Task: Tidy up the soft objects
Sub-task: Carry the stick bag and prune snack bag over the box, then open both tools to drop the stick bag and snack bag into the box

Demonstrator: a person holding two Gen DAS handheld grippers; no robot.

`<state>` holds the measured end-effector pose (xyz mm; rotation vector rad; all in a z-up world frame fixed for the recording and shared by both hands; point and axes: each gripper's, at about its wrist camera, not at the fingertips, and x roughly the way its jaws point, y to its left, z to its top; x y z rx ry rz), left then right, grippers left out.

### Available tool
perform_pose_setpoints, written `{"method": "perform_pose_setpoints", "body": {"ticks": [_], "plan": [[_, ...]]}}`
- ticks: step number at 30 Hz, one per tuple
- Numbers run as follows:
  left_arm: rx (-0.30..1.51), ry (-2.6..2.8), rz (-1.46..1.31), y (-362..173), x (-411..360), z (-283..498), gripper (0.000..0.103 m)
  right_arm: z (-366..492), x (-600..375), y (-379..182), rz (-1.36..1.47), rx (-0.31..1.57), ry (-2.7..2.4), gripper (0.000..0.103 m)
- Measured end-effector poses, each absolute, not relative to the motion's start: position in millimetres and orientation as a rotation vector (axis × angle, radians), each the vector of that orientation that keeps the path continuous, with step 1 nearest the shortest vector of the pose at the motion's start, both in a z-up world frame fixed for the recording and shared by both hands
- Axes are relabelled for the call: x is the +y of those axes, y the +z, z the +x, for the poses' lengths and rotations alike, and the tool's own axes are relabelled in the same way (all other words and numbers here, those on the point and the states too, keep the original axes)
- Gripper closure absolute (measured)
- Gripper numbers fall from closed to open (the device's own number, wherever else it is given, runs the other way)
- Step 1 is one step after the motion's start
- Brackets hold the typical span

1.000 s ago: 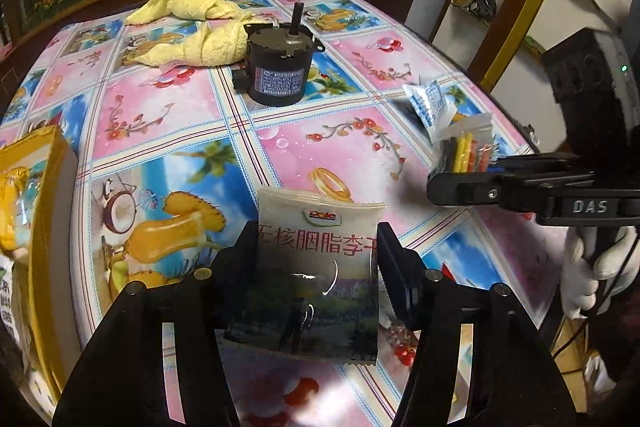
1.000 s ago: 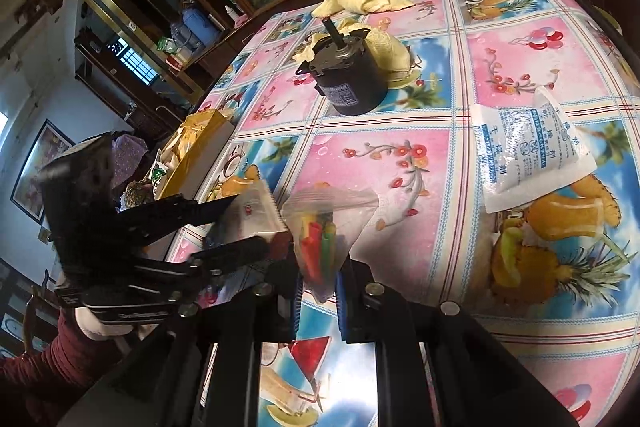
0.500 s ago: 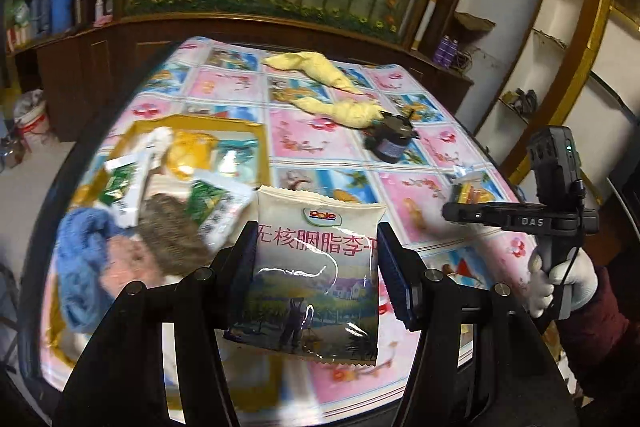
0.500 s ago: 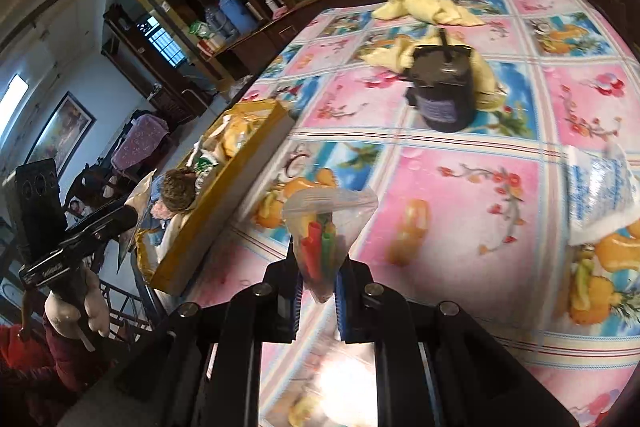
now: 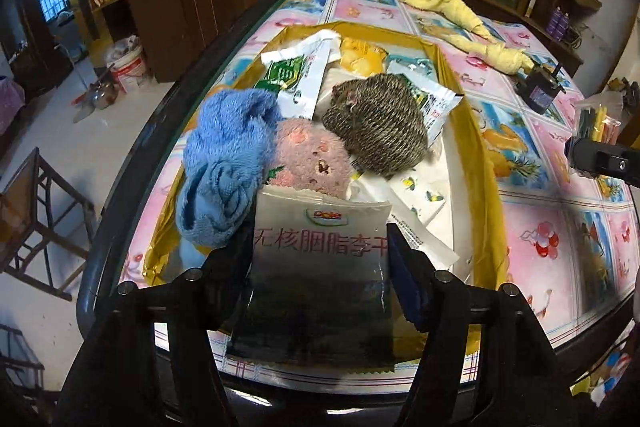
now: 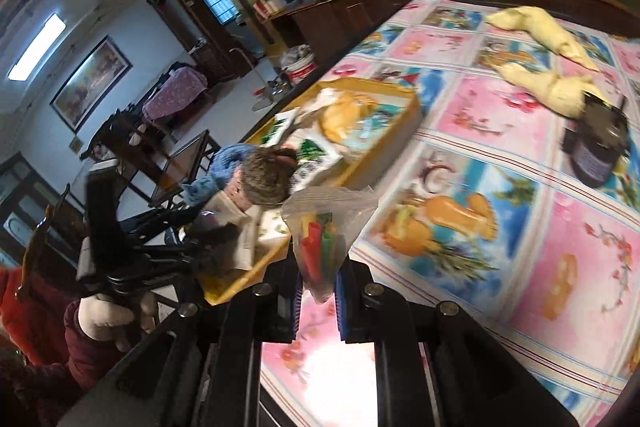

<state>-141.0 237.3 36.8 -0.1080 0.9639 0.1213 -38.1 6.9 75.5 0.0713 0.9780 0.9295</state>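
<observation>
The Dole snack pouch (image 5: 320, 267) is clamped between the two fingers of the left hand-held gripper (image 5: 320, 259), held upright over the near end of the gold tray (image 5: 486, 195), its top edge just in front of the pink plush piece (image 5: 310, 163). The tray sits along the left edge of the table (image 5: 560, 259), which is covered in a fruit-print cloth. Inside the tray, a blue fuzzy cloth (image 5: 224, 167) lies on the left side, touching the pink plush piece, and a brown-grey knitted ball (image 5: 378, 123) rests just behind and to the right of the plush, on top of several flat snack packets (image 5: 298, 79). The right hand-held gripper (image 6: 318, 285) is pinched narrow on a clear bag of coloured sticks (image 6: 322, 239), held above the table just beside the tray's right wall (image 6: 384, 143); in the left wrist view the same bag (image 5: 598, 115) shows at the right edge. Farther back on the table, a yellow twisted cloth (image 5: 468, 27) lies near the far edge, with a small black motor (image 5: 538, 93) touching its right end. Beyond the table a white bucket (image 5: 130, 69) stands on the floor.
</observation>
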Motion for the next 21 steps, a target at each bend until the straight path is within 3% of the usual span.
{"method": "perform_pose_setpoints", "body": {"ticks": [12, 21], "plan": [[0.745, 0.090, -0.279, 77.6, 266.5, -175.2, 0.035, -32.2, 105.9, 57.0, -0.059, 1.055, 0.966, 0.091], [0.720, 0.077, -0.307, 79.3, 273.3, -178.9, 0.035, -23.8, 109.1, 43.9, -0.081, 1.097, 0.849, 0.086]]}}
